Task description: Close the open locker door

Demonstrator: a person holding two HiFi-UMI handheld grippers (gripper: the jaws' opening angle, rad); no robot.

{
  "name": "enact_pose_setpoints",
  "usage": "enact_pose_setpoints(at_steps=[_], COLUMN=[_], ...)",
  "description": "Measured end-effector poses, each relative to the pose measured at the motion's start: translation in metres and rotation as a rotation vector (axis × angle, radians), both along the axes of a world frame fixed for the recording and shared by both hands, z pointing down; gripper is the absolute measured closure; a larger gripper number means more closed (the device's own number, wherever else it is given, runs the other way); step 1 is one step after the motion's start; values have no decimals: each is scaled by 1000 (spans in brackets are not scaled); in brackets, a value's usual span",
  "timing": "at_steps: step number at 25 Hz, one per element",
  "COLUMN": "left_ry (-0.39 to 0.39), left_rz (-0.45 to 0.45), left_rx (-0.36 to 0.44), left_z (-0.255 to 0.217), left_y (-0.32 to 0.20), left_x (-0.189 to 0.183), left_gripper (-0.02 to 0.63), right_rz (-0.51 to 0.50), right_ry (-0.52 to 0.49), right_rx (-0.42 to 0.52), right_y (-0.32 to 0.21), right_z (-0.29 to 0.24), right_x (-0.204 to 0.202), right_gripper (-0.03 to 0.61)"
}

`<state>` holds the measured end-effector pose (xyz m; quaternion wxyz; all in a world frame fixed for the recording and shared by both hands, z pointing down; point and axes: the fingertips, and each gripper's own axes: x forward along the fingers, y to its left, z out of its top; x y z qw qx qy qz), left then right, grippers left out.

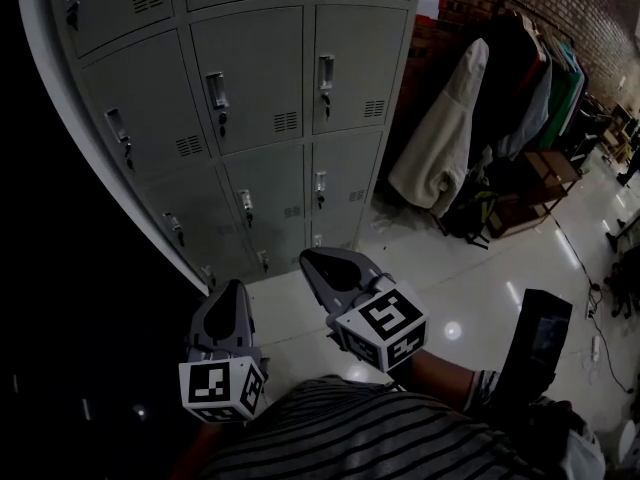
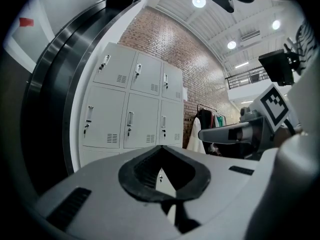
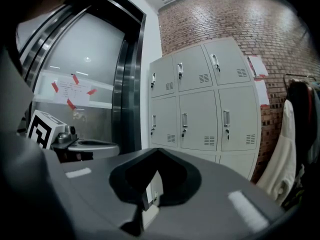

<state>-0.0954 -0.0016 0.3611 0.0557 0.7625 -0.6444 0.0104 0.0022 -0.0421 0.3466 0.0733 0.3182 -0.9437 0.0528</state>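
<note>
I am holding my left tool [image 1: 233, 293] and right tool [image 1: 322, 266] closed, empty, short of the lockers [image 1: 345, 178]; every door [image 1: 262, 78] showing is sitting flush.

I see lockers [image 1: 250, 98]: smooth grey painted metal, matt; floor [image 1: 480, 288]: shiny, smooth, lights mirrored; brick wall [image 1: 600, 8]: rough; coats [image 1: 445, 138]: soft cloth; door frame [image 3: 117, 84]: shiny metal; my left gripper [image 1: 232, 290], right gripper [image 1: 318, 260]: dull grey plastic, I think.
</note>
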Motion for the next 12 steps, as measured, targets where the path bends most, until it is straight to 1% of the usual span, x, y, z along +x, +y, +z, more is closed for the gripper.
enact_pose_setpoints(at_steps=[12], left_ry=[-5], left_rz=[13], left_rx=[-9], left_z=[5], left_y=[-9], left_x=[2], left_gripper=[609], right_rz=[-15], right_ry=[8], right_rx=[-2], right_y=[-6], right_z=[4], right_x=[-5], right_gripper=[578])
